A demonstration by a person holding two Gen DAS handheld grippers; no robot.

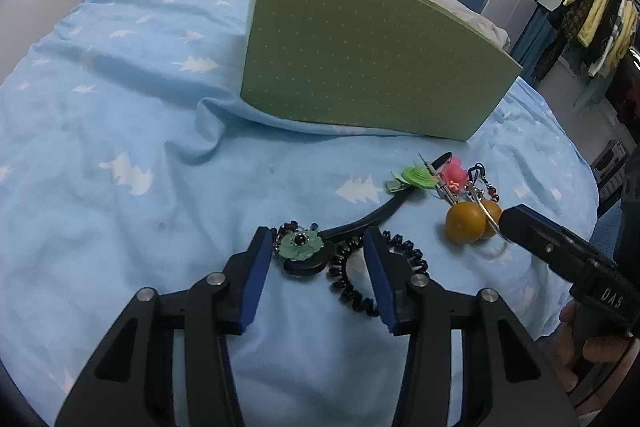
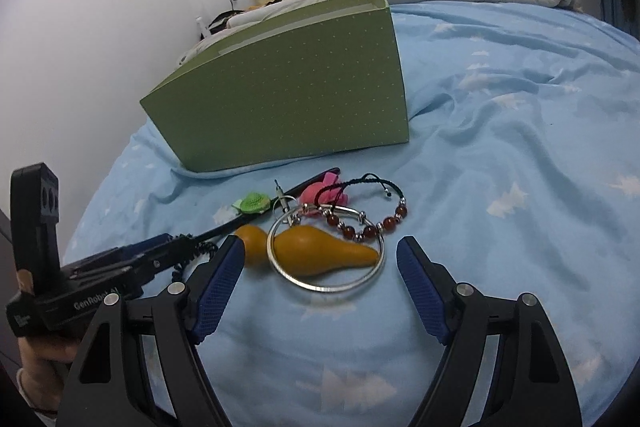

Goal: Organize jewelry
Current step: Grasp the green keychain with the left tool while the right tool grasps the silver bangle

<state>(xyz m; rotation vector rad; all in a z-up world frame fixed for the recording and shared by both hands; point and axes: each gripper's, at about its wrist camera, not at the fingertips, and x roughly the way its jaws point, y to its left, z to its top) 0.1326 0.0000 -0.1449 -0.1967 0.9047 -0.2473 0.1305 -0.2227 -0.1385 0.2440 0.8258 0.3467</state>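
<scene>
1. Left wrist view looks over a blue bedsheet [image 1: 120, 131] with white tree prints; it fills most of both views and carries everything else.
2. A green box [image 1: 360, 63] with pale dots stands on the sheet, the largest thing on it. From the right wrist view its top [image 2: 372, 3] shows open, but its inside cannot be seen, so what it holds cannot be told.
3. The left gripper [image 1: 316, 251] sits low, in front of the box, its blue-padded fingers apart. Between them lie a green flower clip [image 1: 300, 247] and part of a black coil tie [image 1: 360, 279]; no pad is seen touching either.
4. The right gripper [image 2: 320, 263] is also in front of the box, jaws wide apart, with a silver bangle [image 2: 326, 255] lying between its tips, not gripped.
5. A yellow gourd [image 2: 316, 247] lies on the sheet inside the bangle's ring as seen from the right wrist.
6. A black headband [image 1: 376, 215] runs from the flower clip toward the box.
7. A red bead bracelet [image 2: 364, 223] with a black cord lies just behind the bangle, nearer the box.
8. A pink piece [image 2: 324, 193] and a small green crochet hat [image 2: 252, 203] lie on the headband, closest to the box.
</scene>
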